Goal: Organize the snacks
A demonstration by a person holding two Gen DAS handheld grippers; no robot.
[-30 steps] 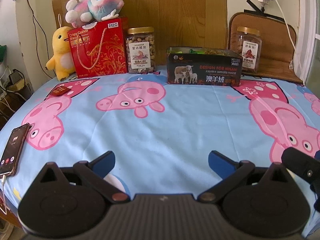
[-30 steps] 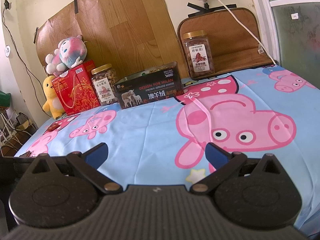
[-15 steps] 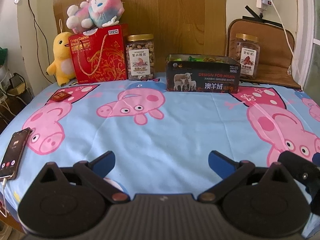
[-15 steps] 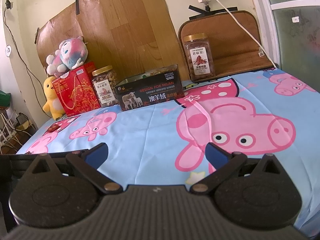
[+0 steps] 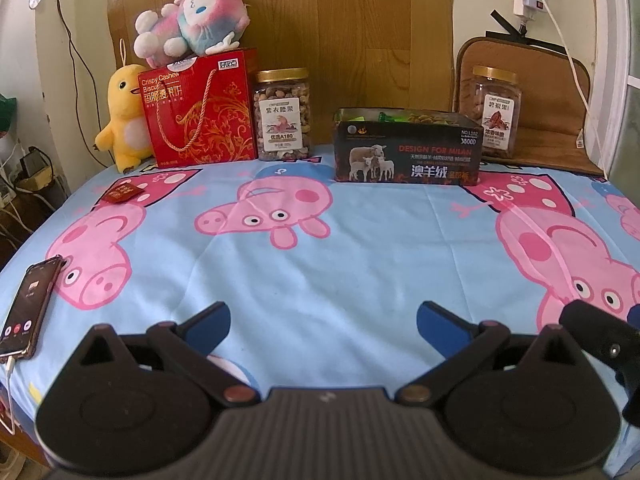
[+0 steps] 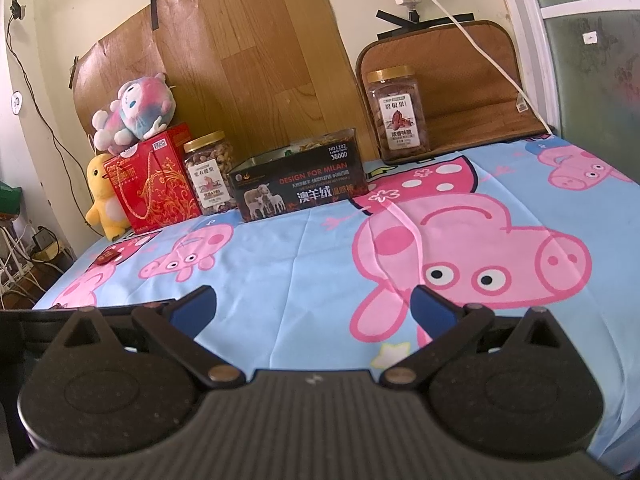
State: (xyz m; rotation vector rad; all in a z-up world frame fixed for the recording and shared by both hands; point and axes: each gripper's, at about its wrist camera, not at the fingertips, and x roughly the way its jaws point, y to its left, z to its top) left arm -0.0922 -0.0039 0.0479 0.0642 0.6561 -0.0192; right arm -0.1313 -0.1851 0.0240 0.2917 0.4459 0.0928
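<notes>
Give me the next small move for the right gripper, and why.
Probably reach forward toward the right jar. Both the right gripper and left gripper are open and empty, well short of the snacks. That jar stands alone, apart from the dark box, the other jar and the red box.

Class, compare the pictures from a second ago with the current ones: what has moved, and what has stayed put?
Only the camera views shift slightly. Left gripper and right gripper stay open and empty. The dark box, both nut jars and red gift box have not moved.
</notes>
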